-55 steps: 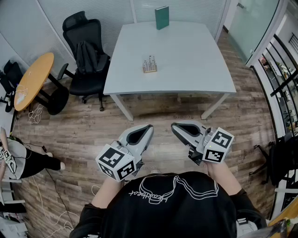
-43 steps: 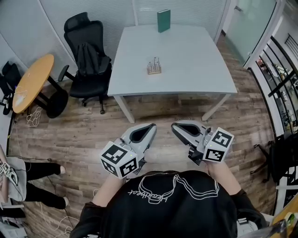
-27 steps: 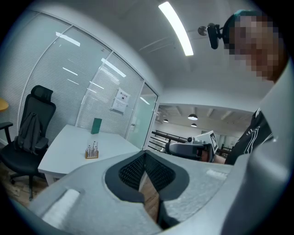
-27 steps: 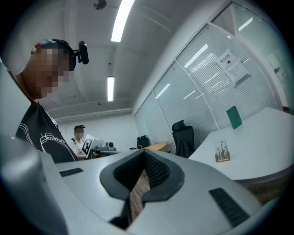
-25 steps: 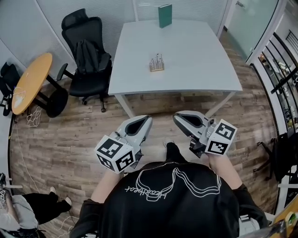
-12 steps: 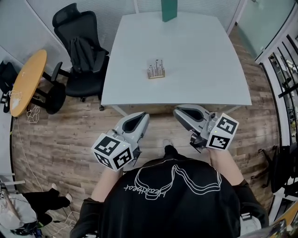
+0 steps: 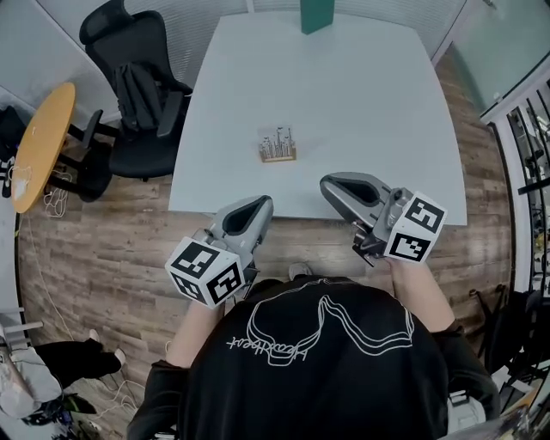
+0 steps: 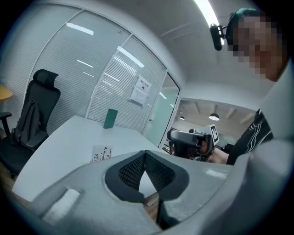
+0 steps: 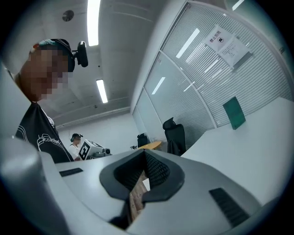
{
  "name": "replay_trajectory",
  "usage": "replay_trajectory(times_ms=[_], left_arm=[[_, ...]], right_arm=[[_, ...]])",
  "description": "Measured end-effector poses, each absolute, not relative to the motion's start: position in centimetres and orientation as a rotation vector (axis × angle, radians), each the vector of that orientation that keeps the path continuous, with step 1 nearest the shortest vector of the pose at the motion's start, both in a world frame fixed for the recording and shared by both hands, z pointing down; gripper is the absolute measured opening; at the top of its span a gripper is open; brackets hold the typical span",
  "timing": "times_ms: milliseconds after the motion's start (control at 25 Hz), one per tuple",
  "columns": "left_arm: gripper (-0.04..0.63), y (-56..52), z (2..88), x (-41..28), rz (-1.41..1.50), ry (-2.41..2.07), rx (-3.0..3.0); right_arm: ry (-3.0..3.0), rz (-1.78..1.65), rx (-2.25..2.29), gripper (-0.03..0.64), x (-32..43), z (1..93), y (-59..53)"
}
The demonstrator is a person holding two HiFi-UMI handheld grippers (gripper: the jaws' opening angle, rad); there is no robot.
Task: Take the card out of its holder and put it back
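Left gripper [image 7: 259, 204] and right gripper [image 7: 332, 182]: jaws closed tip to tip, nothing between them, both at the near edge of the white table [image 7: 378, 94]. Card holder [image 7: 278, 147] stands mid-table, cards upright in it. Green box [image 7: 316, 15] stands at the far edge.

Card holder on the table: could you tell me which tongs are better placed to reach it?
Likely right: the right tongs hang over the table, pointing toward the card holder; the left tongs hang at its edge.
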State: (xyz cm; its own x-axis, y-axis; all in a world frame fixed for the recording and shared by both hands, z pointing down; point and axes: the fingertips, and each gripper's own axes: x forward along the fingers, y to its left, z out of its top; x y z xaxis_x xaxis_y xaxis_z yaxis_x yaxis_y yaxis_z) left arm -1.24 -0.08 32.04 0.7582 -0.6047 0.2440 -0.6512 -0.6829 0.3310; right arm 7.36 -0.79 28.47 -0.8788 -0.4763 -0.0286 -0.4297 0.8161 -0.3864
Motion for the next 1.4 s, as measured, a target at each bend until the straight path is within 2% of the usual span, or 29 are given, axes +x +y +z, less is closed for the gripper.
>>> replay_trajectory(times_ms=[1000,1400], left_arm=[[0.014,-10.0,40.2,-4.4,0.244,-0.926,2.369],[0.014,-12.8,41.8,-6.0,0.297,-0.926,2.318]], right_arm=[[2.937,-0.647,-0.792,0.013,7.0,36.6,-14.6],[3.058,-0.578,-0.723,0.155,5.6,41.1,-18.8]])
